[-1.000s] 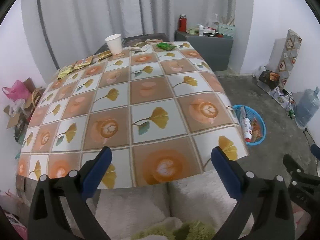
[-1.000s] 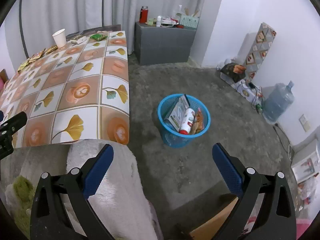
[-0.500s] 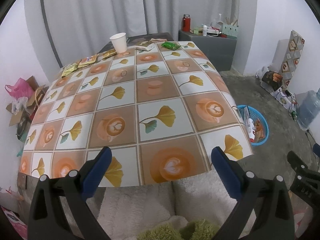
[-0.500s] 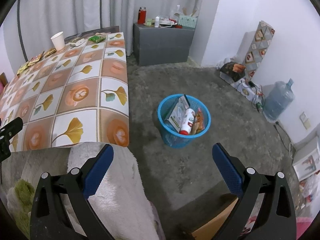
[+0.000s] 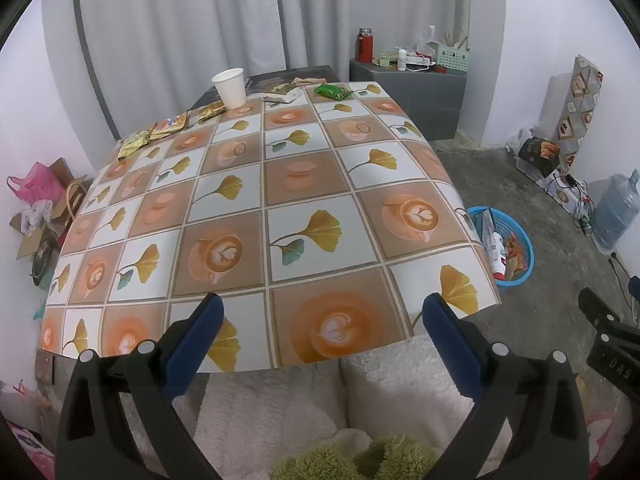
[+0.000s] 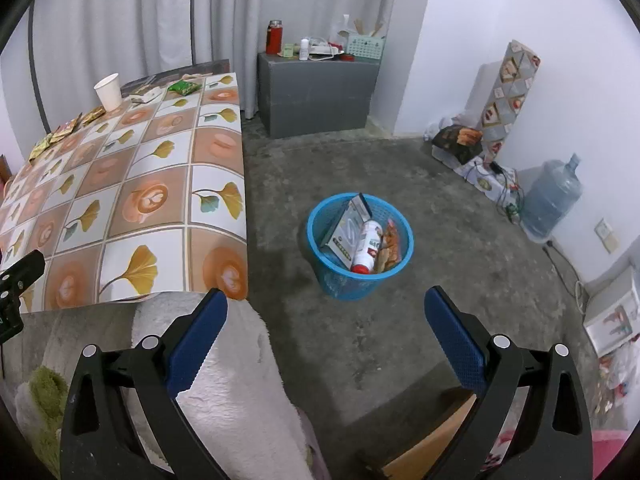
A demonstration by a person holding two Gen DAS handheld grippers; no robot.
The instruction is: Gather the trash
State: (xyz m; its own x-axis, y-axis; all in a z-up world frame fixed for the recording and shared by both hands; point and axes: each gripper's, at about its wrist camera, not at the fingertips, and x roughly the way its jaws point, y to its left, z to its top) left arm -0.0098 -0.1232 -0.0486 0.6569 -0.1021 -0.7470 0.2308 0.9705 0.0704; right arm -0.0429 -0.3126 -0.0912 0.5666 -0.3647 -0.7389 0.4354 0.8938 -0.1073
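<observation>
A table [image 5: 256, 184] in a ginkgo-and-latte oilcloth fills the left view. Beside it on the floor stands a blue mesh basket [image 6: 338, 280] holding a carton, bottle and what may be snack bags. Along the far edge: paper cup [image 5: 229, 87], green packet [image 5: 331, 91], yellowish wrappers [image 5: 154, 134]. Left gripper [image 5: 320, 316] and right gripper [image 6: 325, 312] gape wide, holding nothing.
</observation>
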